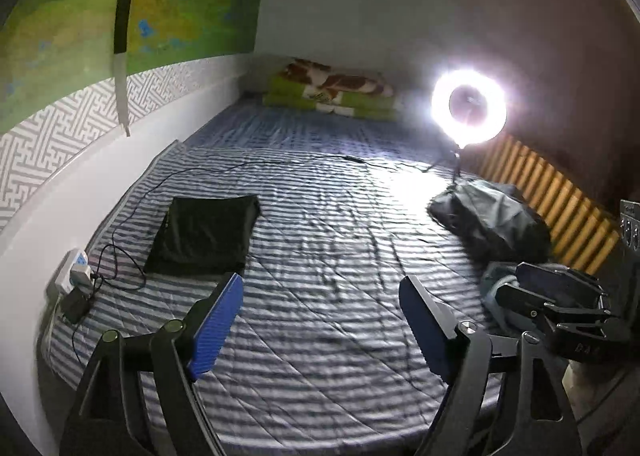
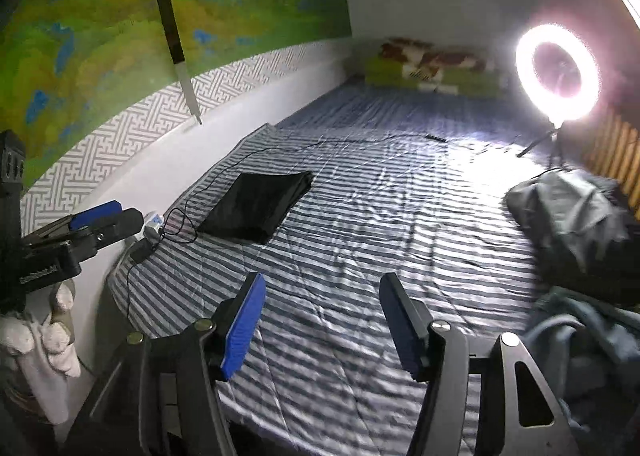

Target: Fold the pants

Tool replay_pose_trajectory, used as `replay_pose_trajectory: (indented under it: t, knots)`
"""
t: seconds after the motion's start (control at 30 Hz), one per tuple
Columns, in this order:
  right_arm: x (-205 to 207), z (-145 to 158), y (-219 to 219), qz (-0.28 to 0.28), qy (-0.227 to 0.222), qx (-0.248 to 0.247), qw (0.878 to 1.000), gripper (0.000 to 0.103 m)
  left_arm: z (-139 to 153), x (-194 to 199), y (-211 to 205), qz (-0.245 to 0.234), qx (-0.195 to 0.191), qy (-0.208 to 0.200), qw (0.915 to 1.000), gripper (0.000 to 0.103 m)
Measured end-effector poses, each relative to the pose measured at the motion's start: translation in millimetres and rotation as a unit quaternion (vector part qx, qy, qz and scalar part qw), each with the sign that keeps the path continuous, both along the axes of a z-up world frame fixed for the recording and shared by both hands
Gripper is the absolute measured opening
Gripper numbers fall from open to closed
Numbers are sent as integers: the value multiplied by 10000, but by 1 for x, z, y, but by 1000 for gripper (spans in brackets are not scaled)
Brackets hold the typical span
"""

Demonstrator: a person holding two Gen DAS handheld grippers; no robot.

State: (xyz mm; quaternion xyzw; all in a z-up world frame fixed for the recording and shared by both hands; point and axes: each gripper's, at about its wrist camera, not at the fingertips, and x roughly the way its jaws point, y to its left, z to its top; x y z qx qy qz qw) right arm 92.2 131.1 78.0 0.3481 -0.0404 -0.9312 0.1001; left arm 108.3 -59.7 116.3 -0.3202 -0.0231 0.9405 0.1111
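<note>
A black pair of pants (image 1: 204,234) lies folded into a flat rectangle on the left part of the striped bed (image 1: 328,240), beyond my left gripper (image 1: 320,320). That gripper hovers open over bare sheet with nothing between its blue pads. In the right wrist view the folded pants (image 2: 256,206) lie ahead and to the left of my right gripper (image 2: 322,324), which is also open and empty. A heap of dark garments (image 2: 576,224) sits at the right side of the bed, with a blue-grey garment (image 2: 580,336) in front of it.
A lit ring light (image 1: 468,106) on a small tripod stands at the far right, its cable (image 1: 240,166) running across the sheet to a power strip (image 1: 76,268) by the left wall. Pillows (image 1: 332,90) lie at the far end. A gloved hand (image 2: 44,336) holds the left gripper.
</note>
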Motion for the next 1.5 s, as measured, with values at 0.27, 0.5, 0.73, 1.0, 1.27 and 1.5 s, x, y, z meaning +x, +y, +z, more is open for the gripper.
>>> replay_pose_trajectory:
  t: [0.27, 0.5, 0.73, 1.0, 1.27, 1.5]
  knots:
    - [52, 2, 13, -345, 158, 63, 9993, 65, -1, 43, 27, -5, -104, 103, 9999, 97]
    - [46, -8, 7, -377, 203, 71, 9991, 66, -17, 28, 26, 186, -209, 153, 9995, 102]
    - [-20, -43, -14, -252, 72, 133, 9996, 67, -60, -46, -4, 635, -136, 12, 9979, 102]
    - [-80, -72, -36, -186, 299, 299, 9989, 67, -115, -111, -38, 1141, -102, -368, 9927, 102]
    - [-102, -108, -24, -126, -71, 437, 9989, 67, -134, -122, -38, 1175, -227, -417, 9919, 102]
    - [-101, -104, -17, -126, -23, 309, 9994, 67, -131, -116, -35, 1202, -348, -356, 9915, 102]
